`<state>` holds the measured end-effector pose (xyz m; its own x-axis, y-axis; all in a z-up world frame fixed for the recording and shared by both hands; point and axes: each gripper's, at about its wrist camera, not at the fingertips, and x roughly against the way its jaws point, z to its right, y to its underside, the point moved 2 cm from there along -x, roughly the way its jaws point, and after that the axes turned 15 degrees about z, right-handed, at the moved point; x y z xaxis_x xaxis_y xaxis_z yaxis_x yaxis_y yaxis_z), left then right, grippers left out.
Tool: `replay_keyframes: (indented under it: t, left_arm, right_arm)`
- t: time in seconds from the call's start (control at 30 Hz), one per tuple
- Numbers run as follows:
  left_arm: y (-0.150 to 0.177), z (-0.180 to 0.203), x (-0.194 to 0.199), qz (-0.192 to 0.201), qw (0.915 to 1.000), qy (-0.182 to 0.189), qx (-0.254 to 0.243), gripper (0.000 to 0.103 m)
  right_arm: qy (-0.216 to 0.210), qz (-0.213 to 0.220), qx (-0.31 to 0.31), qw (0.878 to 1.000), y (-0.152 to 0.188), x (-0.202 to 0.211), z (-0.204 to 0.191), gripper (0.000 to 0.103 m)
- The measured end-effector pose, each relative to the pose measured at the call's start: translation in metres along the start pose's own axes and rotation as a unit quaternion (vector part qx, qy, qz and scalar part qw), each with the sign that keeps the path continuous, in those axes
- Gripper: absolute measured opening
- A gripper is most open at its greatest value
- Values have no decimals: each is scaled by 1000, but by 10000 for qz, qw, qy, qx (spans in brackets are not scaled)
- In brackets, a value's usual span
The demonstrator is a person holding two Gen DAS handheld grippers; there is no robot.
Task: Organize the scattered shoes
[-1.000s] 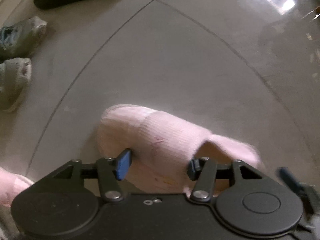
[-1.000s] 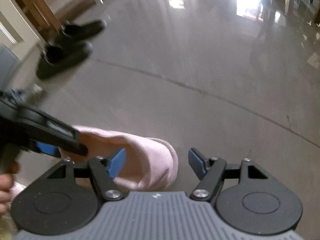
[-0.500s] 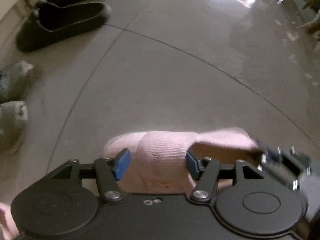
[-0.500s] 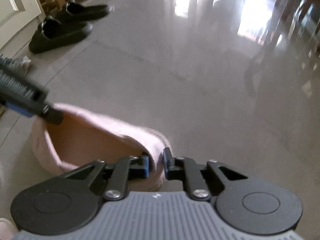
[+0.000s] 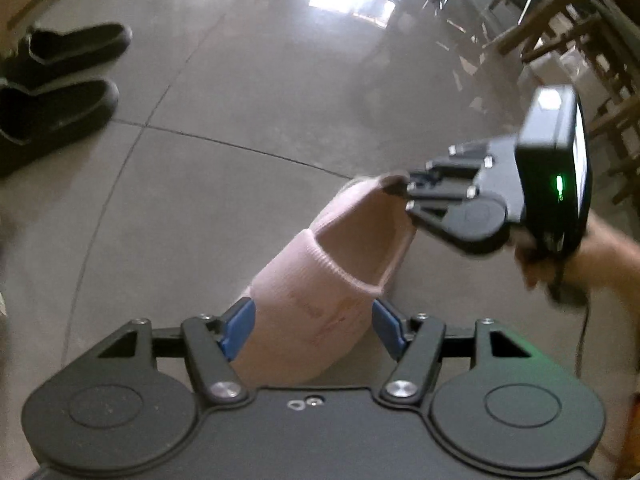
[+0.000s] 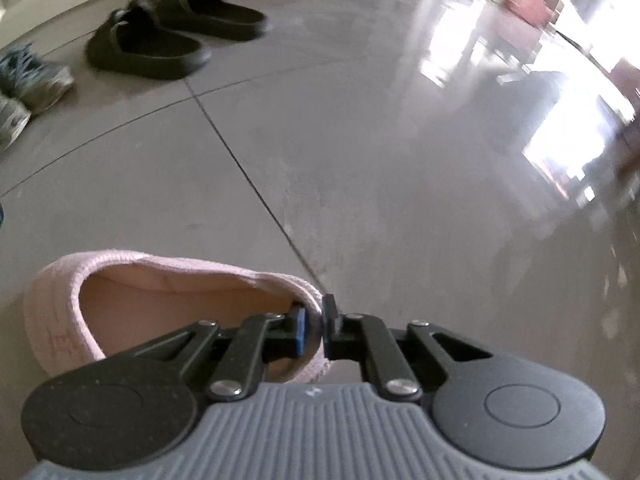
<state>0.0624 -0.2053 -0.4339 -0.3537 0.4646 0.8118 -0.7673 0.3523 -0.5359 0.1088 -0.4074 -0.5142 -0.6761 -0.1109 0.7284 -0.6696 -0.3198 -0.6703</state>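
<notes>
Right tongs (image 6: 312, 326) newly pinched on pink slipper (image 5: 320, 280) heel rim; left tongs (image 5: 314, 326) opening astride toe

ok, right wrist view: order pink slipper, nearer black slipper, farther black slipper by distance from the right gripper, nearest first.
1. pink slipper: heel rim pinched in the right gripper jaws, body lower left.
2. nearer black slipper: upper left on the floor.
3. farther black slipper: just behind it, upper left, near the wall.

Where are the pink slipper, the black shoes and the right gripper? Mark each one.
pink slipper (image 5: 316, 300): left wrist view, knit toe upper.
black shoes (image 6: 148, 50): right wrist view, nearer shoe's opening.
right gripper (image 6: 314, 330): right wrist view, between the jaws pinching the slipper's heel rim.
</notes>
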Motion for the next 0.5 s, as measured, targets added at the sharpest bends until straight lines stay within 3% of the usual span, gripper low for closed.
replay_keyframes:
  t: [0.07, 0.17, 0.23, 0.27, 0.4, 0.5]
  left_arm:
    - [4, 0, -2, -80, 9999, -73, 25, 65]
    - [10, -2, 1, -161, 9996, -215, 80, 65]
    - [11, -4, 7, -121, 9992, -391, -49, 65]
    - [11, -5, 10, -95, 9988, -456, -124, 65]
    - [15, -15, 29, -30, 9968, -668, -435, 65]
    - [24, -41, 48, -56, 9941, -968, -487, 65]
  right_arm:
    - [-75, 8, 209, 9998, -8, -7, 9, 10]
    - [-18, -43, 53, 10000, -22, -24, 29, 17]
    - [263, -283, -169, 9991, -32, -34, 35, 59]
    - [477, -384, -209, 9979, -35, -33, 34, 87]
    - [518, 200, -291, 9980, -40, 6, 21, 88]
    - [83, 687, -1017, 9924, -37, 63, 5, 89]
